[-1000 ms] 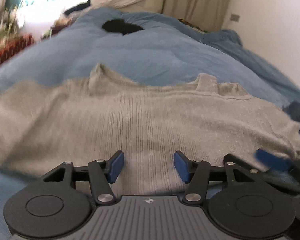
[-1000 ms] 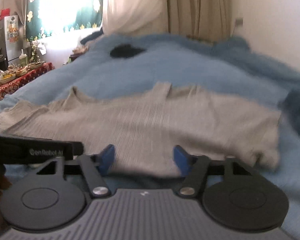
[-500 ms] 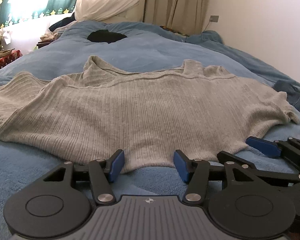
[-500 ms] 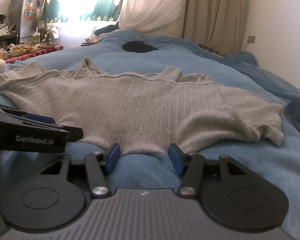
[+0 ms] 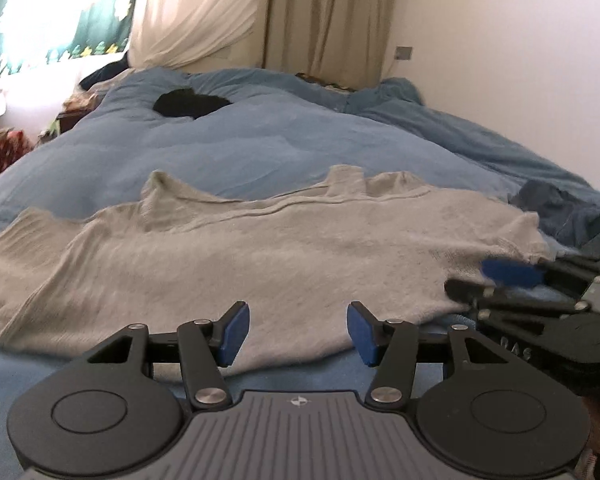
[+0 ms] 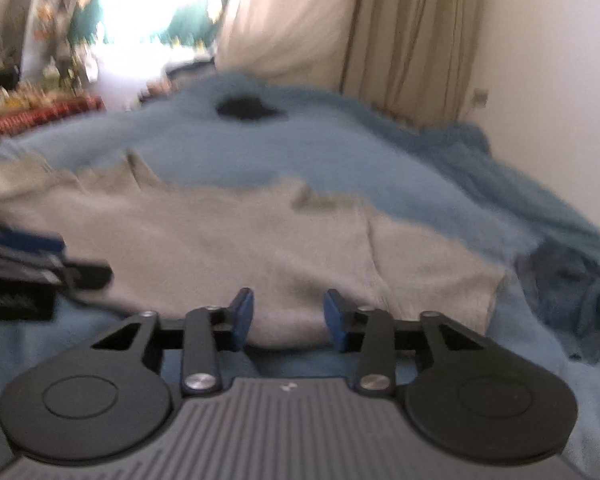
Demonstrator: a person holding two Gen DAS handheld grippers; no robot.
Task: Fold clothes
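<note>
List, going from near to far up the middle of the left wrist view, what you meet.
left gripper → grey sweater → blue bedcover → black item lying on the cover → curtains

Right wrist view is motion-blurred throughout: grey sweater (image 6: 260, 248) loses its knit and edges, shelf clutter (image 6: 32, 92) at the top left unreadable. Sweater's left sleeve (image 5: 4, 264) is cut by the left wrist frame edge. Dark patch (image 5: 190, 104) near the bed's far end can't be identified.
</note>
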